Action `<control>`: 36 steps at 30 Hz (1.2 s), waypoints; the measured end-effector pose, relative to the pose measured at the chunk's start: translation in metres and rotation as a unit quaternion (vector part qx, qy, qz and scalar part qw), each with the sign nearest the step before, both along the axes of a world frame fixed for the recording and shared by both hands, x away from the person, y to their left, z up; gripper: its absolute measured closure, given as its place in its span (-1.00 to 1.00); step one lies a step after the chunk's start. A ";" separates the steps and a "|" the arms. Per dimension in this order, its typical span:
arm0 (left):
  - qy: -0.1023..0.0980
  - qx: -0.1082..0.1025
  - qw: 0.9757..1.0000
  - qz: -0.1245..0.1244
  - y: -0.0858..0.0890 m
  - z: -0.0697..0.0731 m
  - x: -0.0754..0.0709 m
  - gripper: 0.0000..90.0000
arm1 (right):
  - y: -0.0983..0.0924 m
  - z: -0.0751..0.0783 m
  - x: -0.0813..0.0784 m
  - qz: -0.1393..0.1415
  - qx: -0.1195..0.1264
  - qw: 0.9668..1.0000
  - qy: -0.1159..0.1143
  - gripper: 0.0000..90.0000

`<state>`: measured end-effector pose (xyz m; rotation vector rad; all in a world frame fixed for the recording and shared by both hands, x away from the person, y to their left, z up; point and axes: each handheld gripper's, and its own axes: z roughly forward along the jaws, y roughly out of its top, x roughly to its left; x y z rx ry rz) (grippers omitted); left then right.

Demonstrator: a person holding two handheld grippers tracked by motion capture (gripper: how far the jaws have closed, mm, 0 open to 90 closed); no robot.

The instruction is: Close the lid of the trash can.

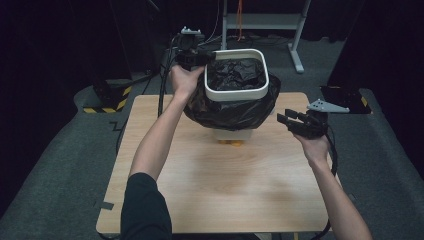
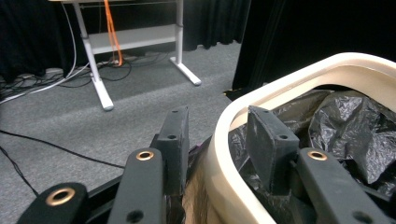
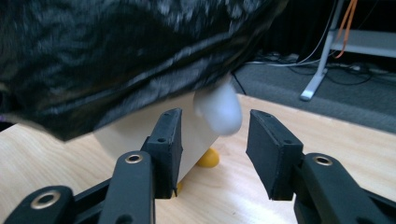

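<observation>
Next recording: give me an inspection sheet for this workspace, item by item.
Surface: wooden table, bare in front.
Job's things: white bin lined with a black bag folded over its rim; bin tilted, lifted at one side.
Clutter: small orange thing under the bin; cannot tell what.
Grippers: left tool straddles the bin rim, one jaw inside, one outside; right tool open beside the bin, holding nothing.
Cables: black cables trail from the left tool; more on the floor.
Surroundings: grey carpet, white frame legs, dark curtains.
</observation>
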<state>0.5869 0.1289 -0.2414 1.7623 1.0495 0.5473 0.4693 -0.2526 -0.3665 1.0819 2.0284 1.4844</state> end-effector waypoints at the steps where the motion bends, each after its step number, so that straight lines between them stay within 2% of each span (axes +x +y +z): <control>1: 0.000 -0.001 1.000 -0.001 0.000 0.000 0.000 0.33 | 0.000 0.003 0.001 -0.001 0.000 1.000 0.000 0.24; 6: -0.001 -0.009 1.000 -0.010 0.002 0.001 -0.002 0.31 | -0.003 0.015 0.007 -0.003 0.001 1.000 0.001 0.26; 11: -0.002 -0.016 1.000 -0.014 0.005 0.002 -0.004 0.24 | -0.002 0.031 0.013 -0.003 -0.002 1.000 -0.011 0.25; 21: -0.004 -0.021 1.000 -0.015 0.012 0.002 -0.008 0.31 | 0.002 0.059 0.024 -0.001 -0.003 1.000 -0.014 0.38; 28: 0.002 -0.035 0.999 -0.020 0.012 0.001 -0.011 0.20 | 0.004 0.079 0.028 -0.011 -0.002 1.000 -0.025 0.39; 32: 0.003 -0.036 0.999 -0.018 0.014 0.001 -0.012 0.16 | 0.007 0.090 0.033 -0.018 -0.004 0.999 -0.028 0.38; 36: 0.018 -0.029 0.999 -0.014 0.015 -0.002 -0.011 0.05 | 0.011 0.097 0.038 -0.021 -0.001 0.999 -0.027 0.36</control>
